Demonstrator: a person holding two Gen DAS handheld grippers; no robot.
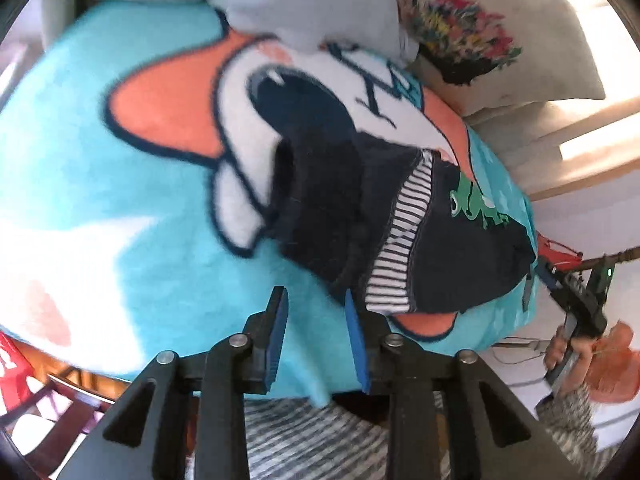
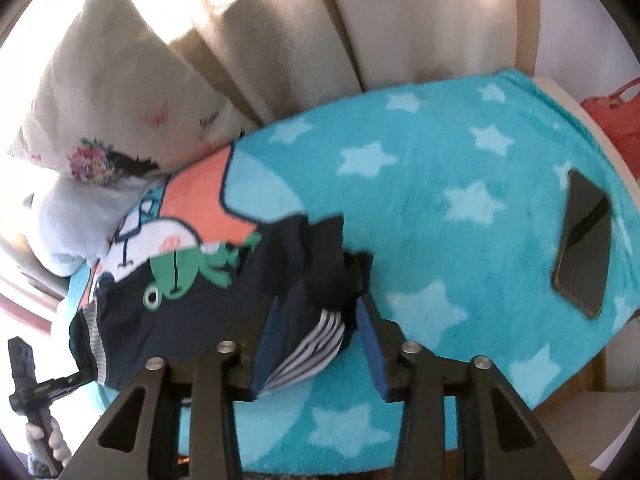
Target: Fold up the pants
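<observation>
Lying bunched on the turquoise blanket point(image 2: 460, 184) at frame centre, the dark pants point(image 2: 180, 312) sit between the right gripper point(image 2: 320, 312) jaws, unpressed; left gripper point(image 1: 316, 308) jaws hang released, empty.

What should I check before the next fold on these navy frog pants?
1. Left tool clear of fabric: ok. Its pads stand apart over the blanket, nothing between them.
2. Right tool released: cannot tell. The striped cuff lies between the pads, with a gap on the far pad's side.
3. Pants lying flat: not ok, bunched and partly doubled over.
4. Waistband on the blanket: not ok, it sits at the near edge.
5. Fold area free: ok. The phone lies off to the side, apart from the pants.
</observation>
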